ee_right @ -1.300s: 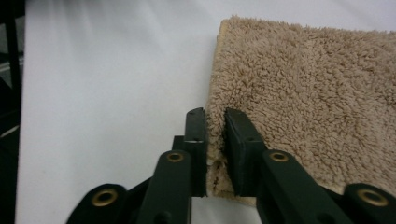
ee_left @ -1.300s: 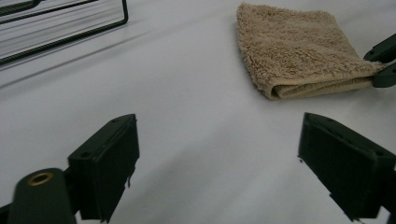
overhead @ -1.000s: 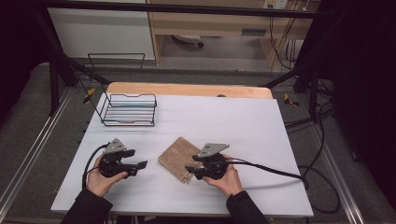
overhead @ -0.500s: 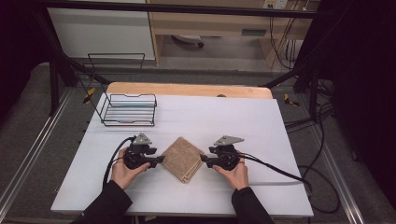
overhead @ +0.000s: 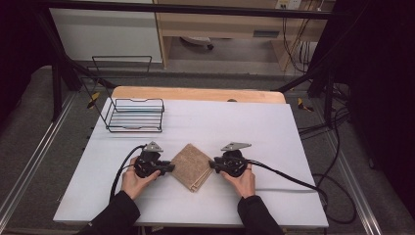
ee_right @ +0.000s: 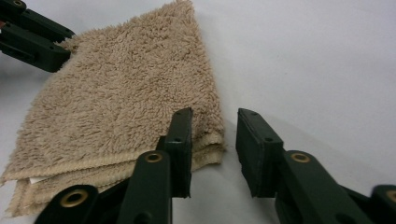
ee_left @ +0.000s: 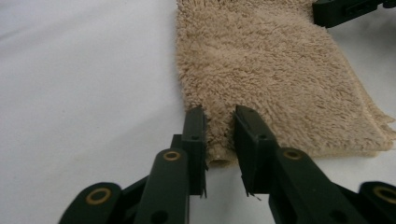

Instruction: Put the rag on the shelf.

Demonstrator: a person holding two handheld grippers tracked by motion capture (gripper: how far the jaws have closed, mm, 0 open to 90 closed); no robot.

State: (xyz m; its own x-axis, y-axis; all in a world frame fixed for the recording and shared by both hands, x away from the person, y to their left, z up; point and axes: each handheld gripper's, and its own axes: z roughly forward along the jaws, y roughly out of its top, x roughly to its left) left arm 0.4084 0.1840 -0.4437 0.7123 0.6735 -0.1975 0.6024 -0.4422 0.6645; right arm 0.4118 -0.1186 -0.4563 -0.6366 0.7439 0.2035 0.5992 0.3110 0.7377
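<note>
High view: I see the folded beige towel [overhead: 192, 166] lying mid-tabletop [overhead: 274, 132], left tongs [overhead: 170, 167] at its left corner, right tongs [overhead: 213, 164] at its right corner; wire basket [overhead: 133, 115] sits far left. Left gripper view: the tongs have just been closing and now pinch the towel's corner roll. Right gripper view: these tongs, also just closing, stand apart, with the towel's corner touching one jaw only.

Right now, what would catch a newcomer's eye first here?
A folded beige towel lies mid-table, flanked by two hand-held grippers. The left gripper has been closing its fingers around one corner, the right gripper at the opposite corner. A black wire basket stands at the far left.
</note>
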